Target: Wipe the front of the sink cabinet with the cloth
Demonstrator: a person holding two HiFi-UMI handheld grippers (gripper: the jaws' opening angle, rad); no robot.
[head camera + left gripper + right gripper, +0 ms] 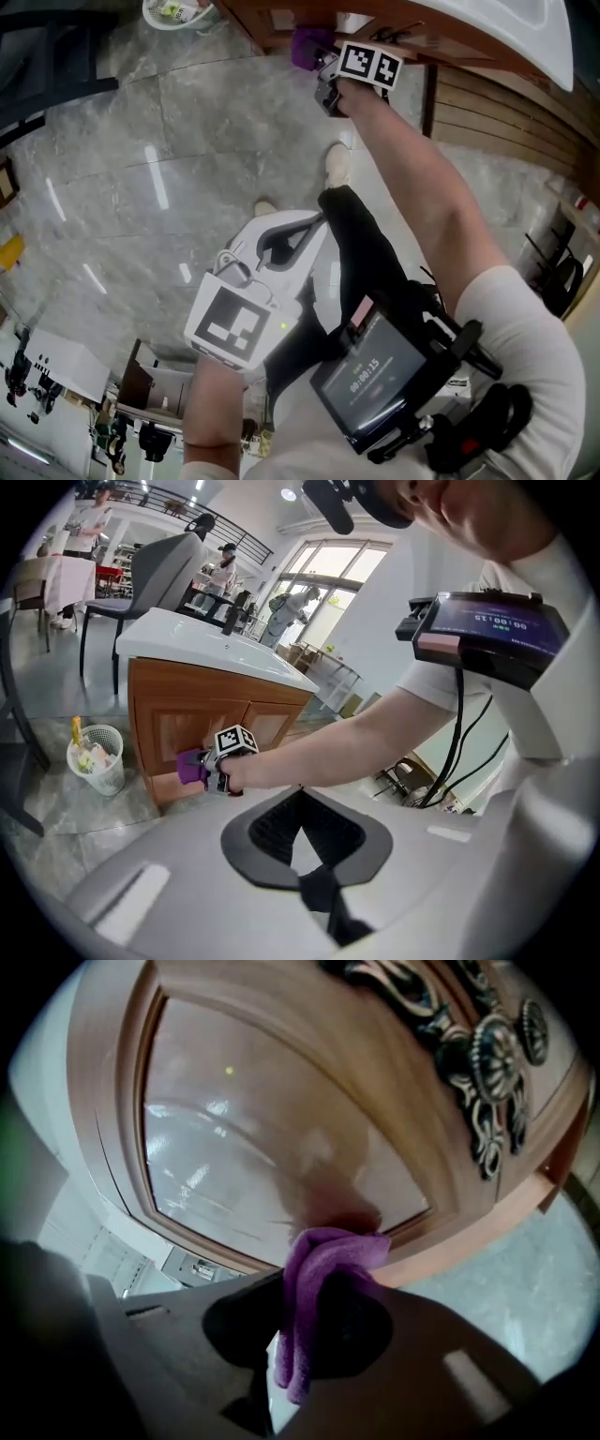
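A purple cloth (323, 1252) is pressed against the glossy wooden door panel (262, 1147) of the sink cabinet (192, 710), low on the panel. My right gripper (323, 1274) is shut on the cloth, which hangs down between its jaws. In the head view the right gripper (328, 75) reaches forward at arm's length, with the cloth (305, 45) touching the cabinet (281, 17). The left gripper view shows the cloth (190, 767) on the cabinet's lower left door. My left gripper (291, 234) is held back near my body, its jaws together and holding nothing.
An ornate metal handle (492, 1063) sits at the door's upper right. A white basin (216, 644) tops the cabinet. A white waste basket (97, 758) stands on the marble floor left of the cabinet, and a grey chair (164, 569) behind. People stand far off.
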